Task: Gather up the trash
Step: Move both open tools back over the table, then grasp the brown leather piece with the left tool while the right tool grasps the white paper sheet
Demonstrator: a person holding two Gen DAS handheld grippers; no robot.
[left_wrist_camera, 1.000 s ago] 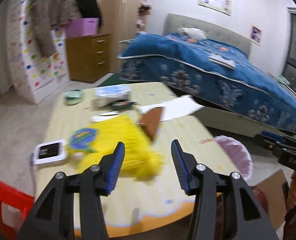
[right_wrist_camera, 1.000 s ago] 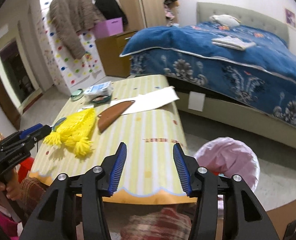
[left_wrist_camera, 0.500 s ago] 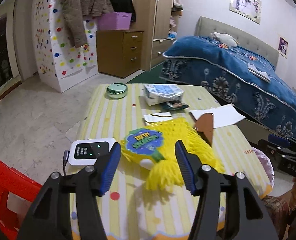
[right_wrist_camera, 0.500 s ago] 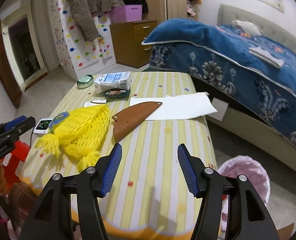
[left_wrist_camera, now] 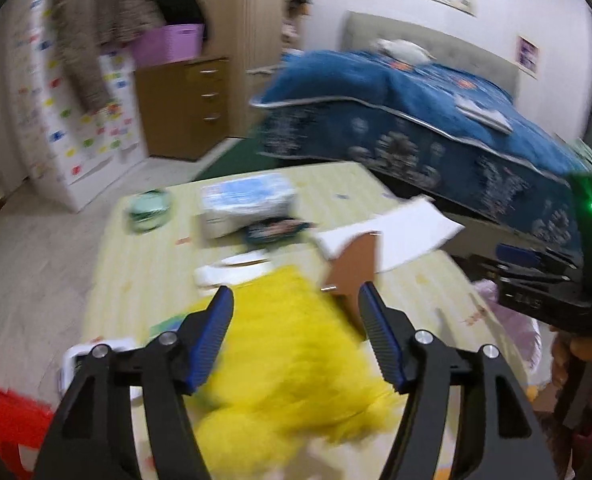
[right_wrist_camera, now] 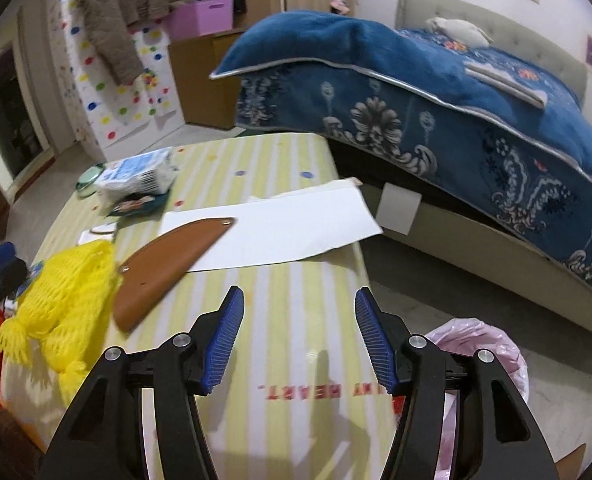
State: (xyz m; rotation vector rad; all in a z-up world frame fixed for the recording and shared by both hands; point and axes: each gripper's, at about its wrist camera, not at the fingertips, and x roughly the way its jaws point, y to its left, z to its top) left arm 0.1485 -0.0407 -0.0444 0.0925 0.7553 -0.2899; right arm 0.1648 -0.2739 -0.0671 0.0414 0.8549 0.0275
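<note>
A yellow foam net wrapper lies on the striped table; it also shows in the right wrist view. My left gripper is open just above it, jaws either side of its top. My right gripper is open and empty over the table's near right part. A brown leather piece and a white paper sheet lie in the middle. A pink-lined trash bin stands on the floor at the table's right corner.
A tissue pack, a dark wrapper, a green lid and white scraps sit at the table's far left. A white device and red chair are at left. A blue bed is behind.
My left gripper has moved forward and down over the yellow net; its view is blurred. My right gripper has moved in closer over the table. Both stay open.
</note>
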